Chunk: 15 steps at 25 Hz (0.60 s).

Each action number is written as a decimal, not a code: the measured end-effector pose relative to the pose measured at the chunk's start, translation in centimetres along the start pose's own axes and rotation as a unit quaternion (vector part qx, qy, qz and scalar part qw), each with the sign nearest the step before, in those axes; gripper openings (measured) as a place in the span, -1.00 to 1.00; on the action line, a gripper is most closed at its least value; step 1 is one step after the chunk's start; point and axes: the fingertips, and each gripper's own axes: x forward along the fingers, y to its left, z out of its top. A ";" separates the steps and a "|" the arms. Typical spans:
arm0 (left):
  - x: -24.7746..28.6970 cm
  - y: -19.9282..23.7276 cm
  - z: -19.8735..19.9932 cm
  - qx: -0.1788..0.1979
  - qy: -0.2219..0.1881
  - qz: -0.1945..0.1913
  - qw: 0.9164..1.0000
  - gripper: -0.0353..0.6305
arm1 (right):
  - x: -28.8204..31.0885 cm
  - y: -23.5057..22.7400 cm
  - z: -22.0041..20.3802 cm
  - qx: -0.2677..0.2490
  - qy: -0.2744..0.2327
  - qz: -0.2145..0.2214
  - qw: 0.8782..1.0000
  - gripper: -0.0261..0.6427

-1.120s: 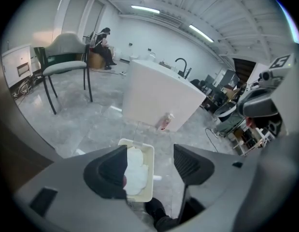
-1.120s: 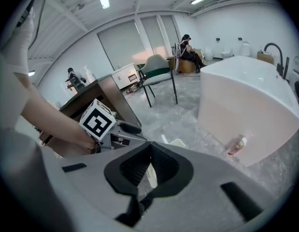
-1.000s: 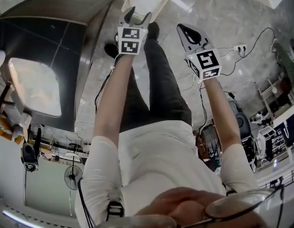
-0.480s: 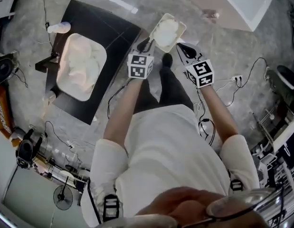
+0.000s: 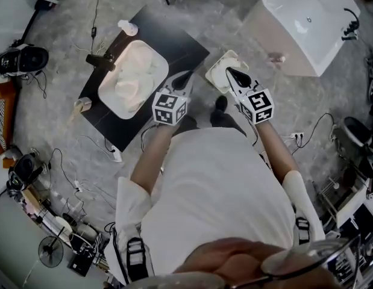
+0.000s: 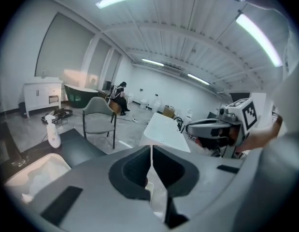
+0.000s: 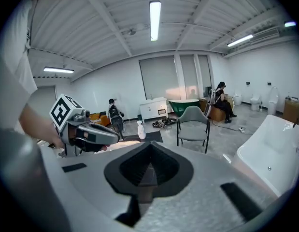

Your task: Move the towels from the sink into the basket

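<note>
In the head view a white sink full of pale towels is set in a black counter. On the floor to its right stands a cream basket with white cloth inside. My left gripper hangs between sink and basket. Its jaws have just been closing and now meet, with nothing between them. My right gripper is held over the basket, also shut and empty. Each gripper sees the other: the right gripper, the left gripper.
A black tap and a spray bottle are on the counter. A big white tub stands at the right. Cables, speakers and a fan litter the floor at the left. A grey chair stands beyond the counter.
Both grippers have risen from low over the basket, and the whole view has lifted. The basket now looks small and far below, and the sink has come in beside the left gripper.
</note>
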 end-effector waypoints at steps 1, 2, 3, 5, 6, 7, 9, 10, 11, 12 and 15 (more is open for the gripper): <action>-1.4 0.3 0.8 -0.005 -0.011 0.005 1.000 -0.83 | -0.1 0.7 1.0 -0.009 -0.007 0.003 1.000 -0.93; -2.8 0.5 1.4 -0.014 -0.022 0.009 1.000 -0.83 | -0.2 1.4 1.8 -0.017 -0.012 0.006 1.000 -0.93; -4.1 0.8 2.0 -0.025 -0.033 0.012 0.999 -0.83 | -0.3 2.0 2.5 -0.024 -0.015 0.010 1.000 -0.93; -6.5 1.2 3.1 -0.044 -0.056 0.020 0.997 -0.83 | -0.5 3.3 3.5 -0.038 -0.016 0.022 0.999 -0.93; -7.6 1.5 3.6 -0.044 -0.069 0.027 0.996 -0.83 | -0.6 3.8 3.9 -0.043 -0.017 0.027 0.999 -0.93; -8.6 1.7 4.2 -0.036 -0.080 0.036 0.995 -0.83 | -0.7 4.2 4.4 -0.047 -0.021 0.031 0.998 -0.93; -10.2 2.3 5.0 -0.011 -0.096 0.058 0.994 -0.83 | -1.0 4.7 5.4 -0.050 -0.031 0.031 0.998 -0.93; -10.9 2.6 5.4 -0.001 -0.102 0.069 0.992 -0.83 | -1.1 4.8 5.8 -0.050 -0.036 0.030 0.998 -0.93; -11.5 2.8 5.6 0.005 -0.106 0.077 0.991 -0.83 | -1.2 4.9 6.1 -0.050 -0.041 0.029 0.997 -0.93; -12.0 3.0 5.8 0.006 -0.111 0.083 0.990 -0.83 | -1.3 5.1 6.3 -0.050 -0.044 0.029 0.997 -0.93; -13.5 3.5 6.0 0.002 -0.119 0.093 0.988 -0.83 | -1.1 5.8 6.5 -0.048 -0.043 0.029 0.997 -0.93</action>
